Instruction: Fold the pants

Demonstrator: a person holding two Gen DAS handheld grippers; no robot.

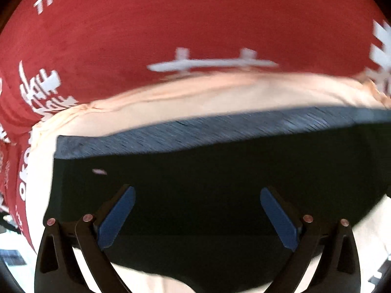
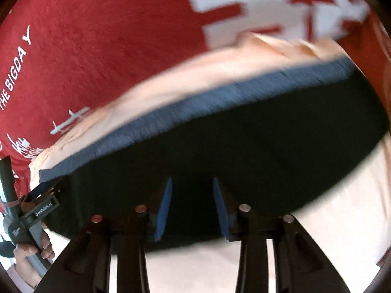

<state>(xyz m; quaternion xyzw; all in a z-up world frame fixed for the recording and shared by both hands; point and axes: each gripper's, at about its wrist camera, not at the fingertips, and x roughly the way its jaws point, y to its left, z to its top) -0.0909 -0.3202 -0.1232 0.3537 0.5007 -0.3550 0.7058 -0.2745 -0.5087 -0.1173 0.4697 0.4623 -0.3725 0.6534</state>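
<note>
1. A red cloth (image 1: 195, 19) fills the upper part of both wrist views, printed with white lettering (image 2: 14, 78) and white figures.
2. A long white printed shape (image 1: 210, 64) lies on the red just above the pale fabric.
3. A peach-coloured cloth (image 1: 195, 95) lies over the red one, gathered into folds along its far edge.

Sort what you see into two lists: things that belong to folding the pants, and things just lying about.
Belongs to the job:
black pants with grey ribbed waistband
left gripper
right gripper

Just lying about:
red cloth with white print
pale peach cloth
</note>
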